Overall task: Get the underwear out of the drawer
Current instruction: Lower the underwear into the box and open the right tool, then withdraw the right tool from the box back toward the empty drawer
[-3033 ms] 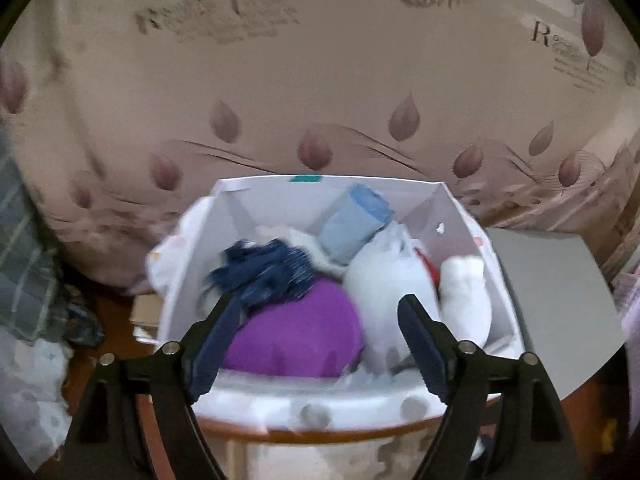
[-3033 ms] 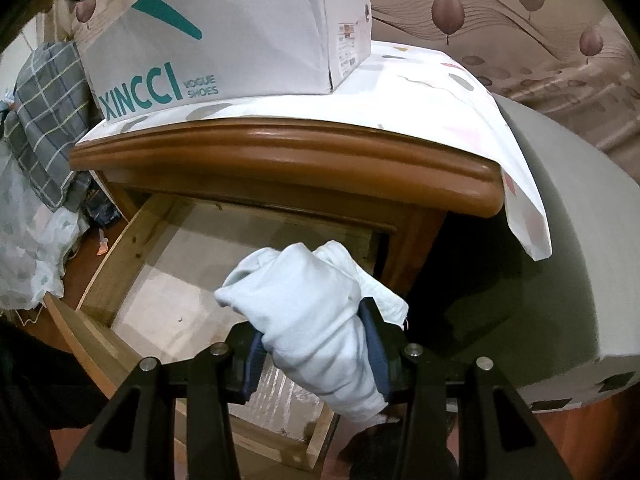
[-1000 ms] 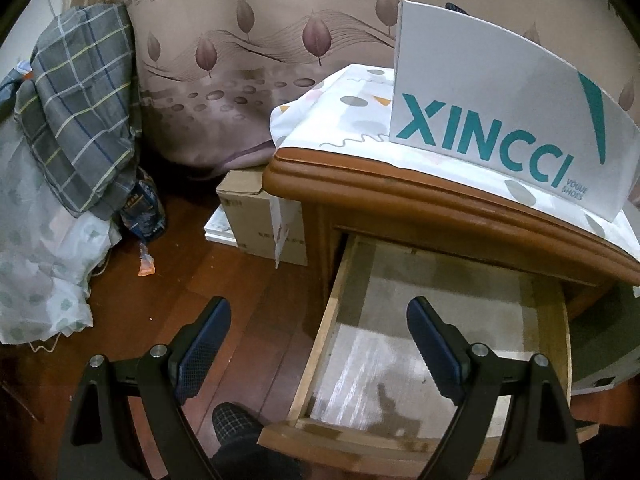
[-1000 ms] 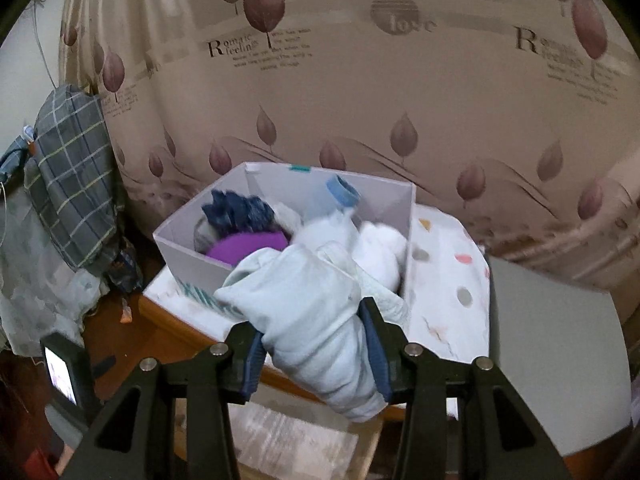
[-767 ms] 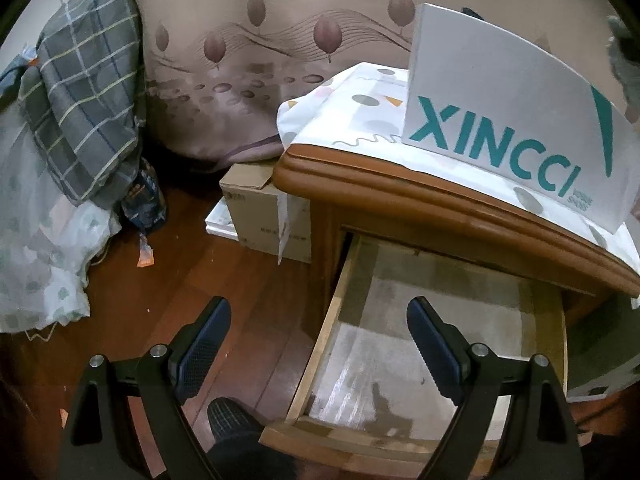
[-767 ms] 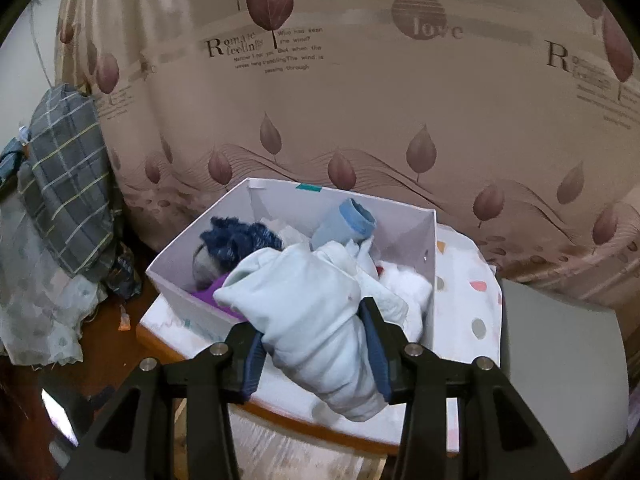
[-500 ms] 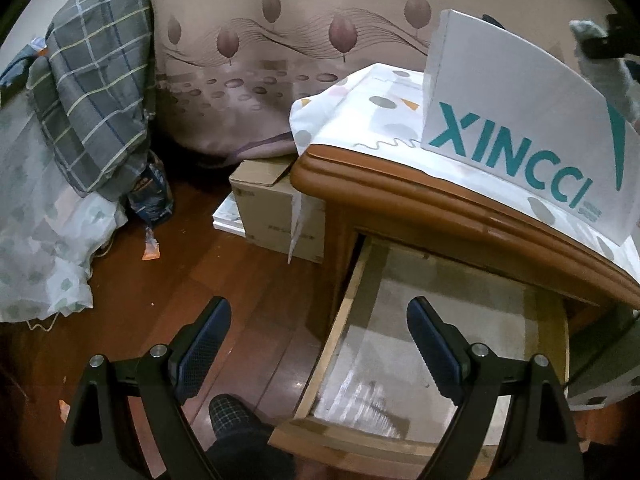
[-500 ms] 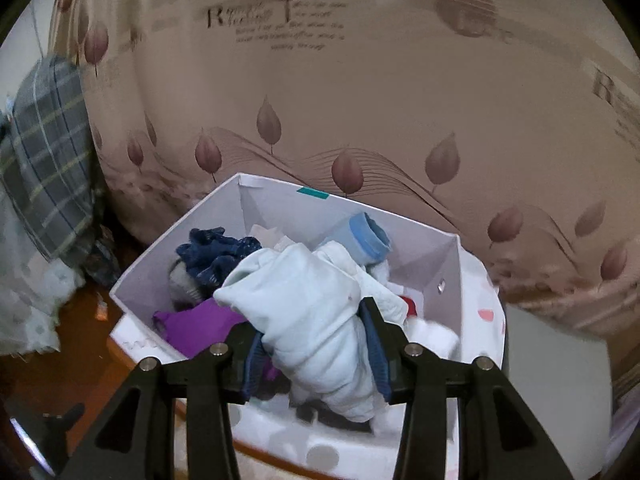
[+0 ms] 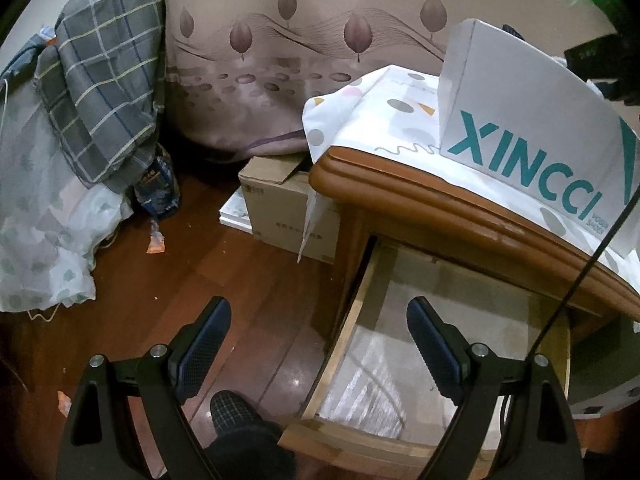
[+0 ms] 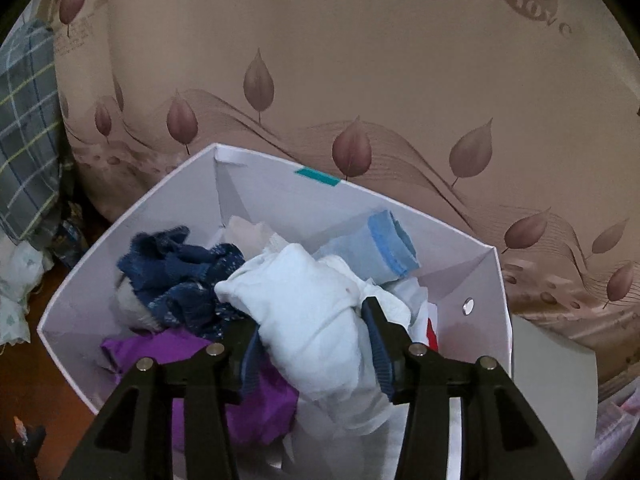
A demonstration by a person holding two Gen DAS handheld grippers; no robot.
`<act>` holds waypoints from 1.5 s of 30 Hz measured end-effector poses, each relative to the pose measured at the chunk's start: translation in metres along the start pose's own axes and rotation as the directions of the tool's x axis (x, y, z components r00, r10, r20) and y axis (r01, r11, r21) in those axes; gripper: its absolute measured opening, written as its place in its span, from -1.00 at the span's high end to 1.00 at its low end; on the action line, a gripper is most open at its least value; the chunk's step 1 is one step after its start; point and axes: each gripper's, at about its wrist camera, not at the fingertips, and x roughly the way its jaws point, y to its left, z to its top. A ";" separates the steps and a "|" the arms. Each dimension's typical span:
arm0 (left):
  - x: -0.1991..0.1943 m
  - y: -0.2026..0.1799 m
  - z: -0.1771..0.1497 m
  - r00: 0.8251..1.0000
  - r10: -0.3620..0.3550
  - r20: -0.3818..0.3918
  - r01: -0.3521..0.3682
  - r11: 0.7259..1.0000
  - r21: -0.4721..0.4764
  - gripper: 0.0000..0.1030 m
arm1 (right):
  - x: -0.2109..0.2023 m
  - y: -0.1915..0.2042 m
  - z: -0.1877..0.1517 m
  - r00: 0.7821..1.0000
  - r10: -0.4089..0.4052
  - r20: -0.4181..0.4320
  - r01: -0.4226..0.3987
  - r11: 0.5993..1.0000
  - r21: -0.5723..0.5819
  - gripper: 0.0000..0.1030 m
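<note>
While the right gripper (image 10: 312, 354), its jaws opening, is held over the box (image 10: 280, 200), the underwear (image 10: 316, 320) between them should be released fully; the left gripper (image 9: 318, 344) is spread, empty.

Left gripper (image 9: 318, 334) hangs wide apart over open drawer (image 9: 436, 364) of nightstand (image 9: 460, 216), shoe box (image 9: 532, 144) on nightstand, cardboard box (image 9: 280, 200) beside nightstand.

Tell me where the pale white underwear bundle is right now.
In the right wrist view, the white underwear bundle sits between the right claw as its jaws open, over the white shoe box, above the purple garment and beside the navy cloth.
</note>
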 end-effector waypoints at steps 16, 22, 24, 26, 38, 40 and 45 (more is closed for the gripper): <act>0.005 -0.006 -0.003 1.000 0.010 -0.013 -0.009 1.000 0.014 -0.70 | -0.020 -0.002 -0.008 0.999 0.038 0.031 -0.039 0.998 0.041 -0.51; 0.006 -0.007 -0.005 1.000 0.009 -0.020 -0.008 1.000 0.019 -0.70 | -0.050 -0.011 -0.007 0.995 0.057 0.080 -0.062 0.997 0.056 -0.54; 0.007 -0.007 -0.006 1.000 0.014 -0.024 -0.014 1.000 0.022 -0.70 | -0.064 -0.016 -0.008 0.992 0.068 0.105 -0.076 0.994 0.075 -0.54; 0.007 -0.007 -0.007 1.000 0.011 -0.028 -0.010 1.000 0.022 -0.70 | -0.078 -0.019 -0.008 0.988 0.071 0.136 -0.083 0.993 0.086 -0.54; 0.007 -0.009 -0.009 1.000 0.017 -0.026 -0.017 0.999 0.029 -0.70 | -0.185 -0.036 -0.071 0.937 0.109 0.333 -0.172 0.971 0.167 -0.55; 0.007 -0.010 -0.009 0.999 0.017 -0.030 -0.016 0.999 0.032 -0.70 | -0.204 -0.039 -0.092 0.926 0.084 0.369 -0.157 0.972 0.174 -0.55; 0.002 -0.012 -0.011 1.000 0.008 -0.019 -0.007 0.999 0.052 -0.70 | -0.242 -0.032 -0.152 0.900 -0.056 0.432 -0.009 0.989 0.148 -0.57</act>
